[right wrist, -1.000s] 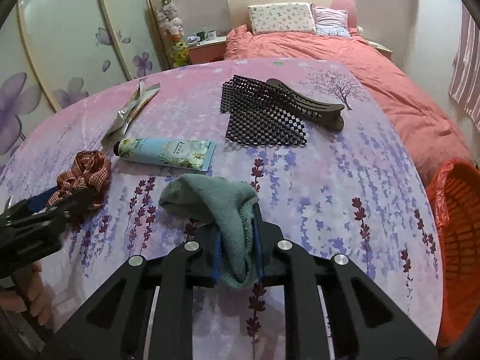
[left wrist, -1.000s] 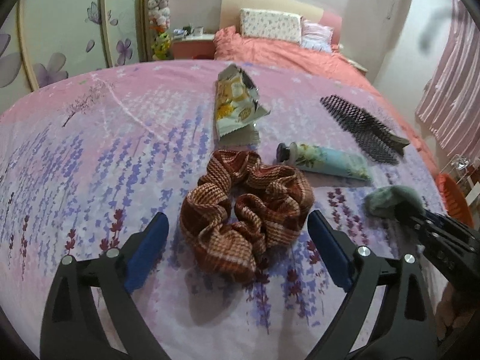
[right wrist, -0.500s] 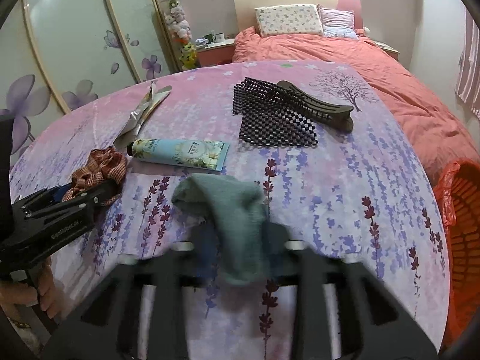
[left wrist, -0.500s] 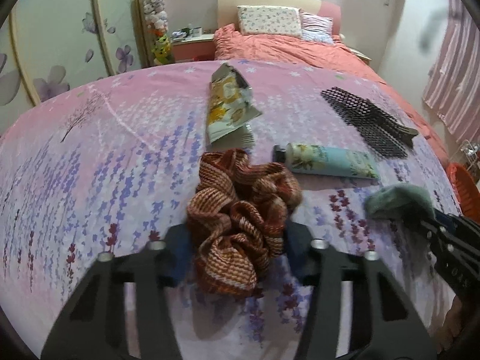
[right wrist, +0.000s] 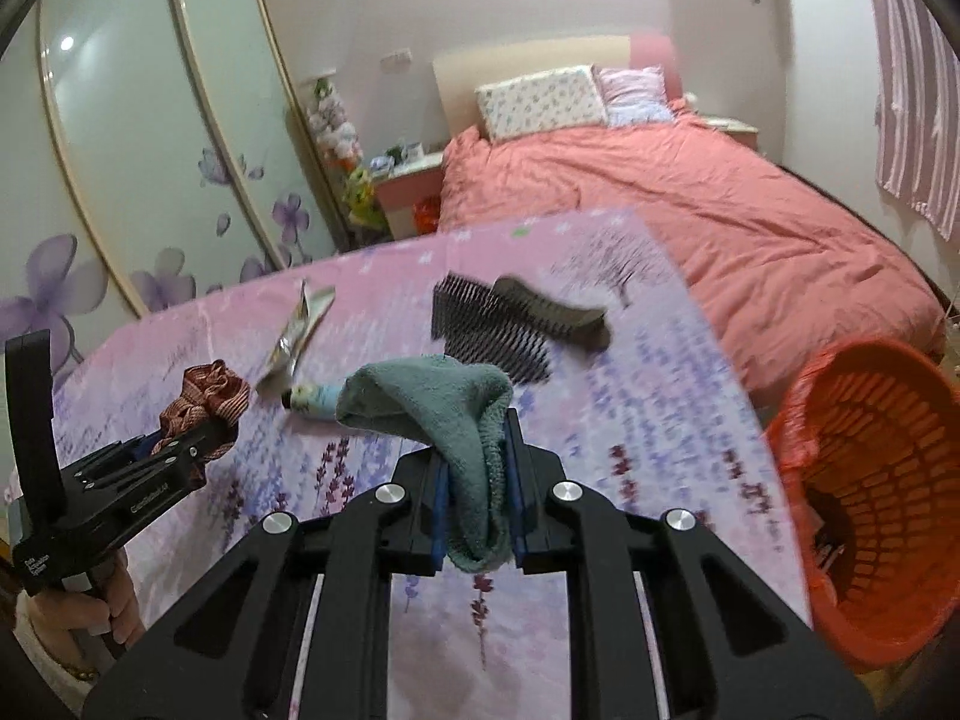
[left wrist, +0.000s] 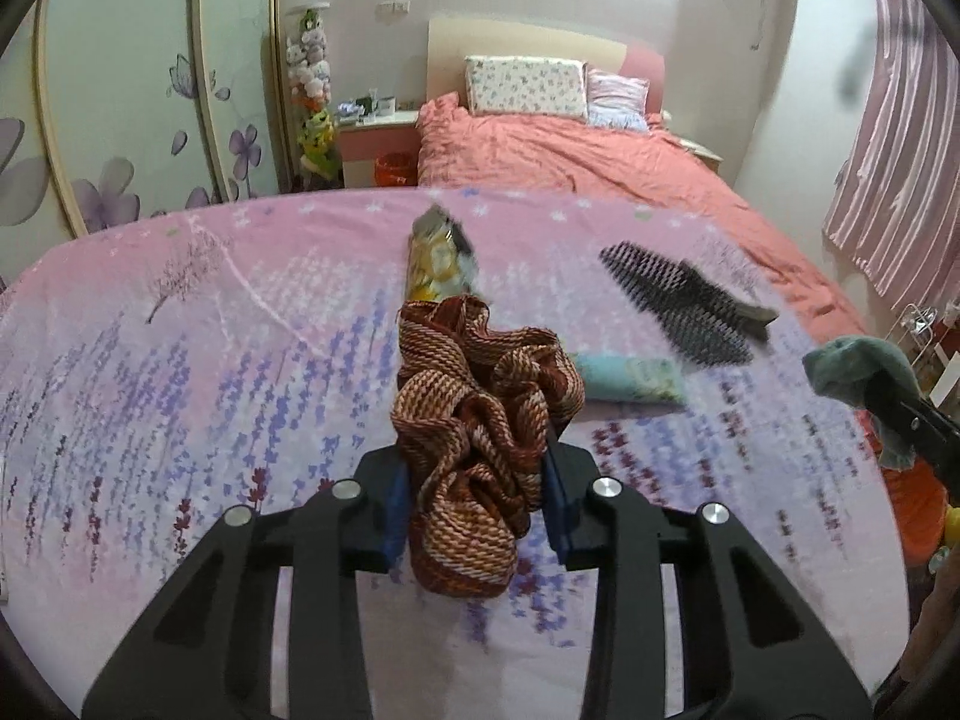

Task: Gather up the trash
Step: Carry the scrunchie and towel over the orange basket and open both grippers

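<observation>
Count, tabletop & nearby: 1 scrunchie (left wrist: 480, 420), 1 green cloth (right wrist: 444, 414), 1 snack wrapper (left wrist: 438, 258), 1 cream tube (left wrist: 630, 381), 1 black mesh mat (left wrist: 672, 300), 1 hair clip (right wrist: 558, 315), 1 orange basket (right wrist: 888, 480), 2 pillows (left wrist: 528, 87).

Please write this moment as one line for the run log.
left gripper: closing on scrunchie | right gripper: shut on cloth | both lifted | basket: right

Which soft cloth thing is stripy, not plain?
The brown scrunchie, bunched in the left gripper. The green cloth in the right gripper is plain.
</observation>
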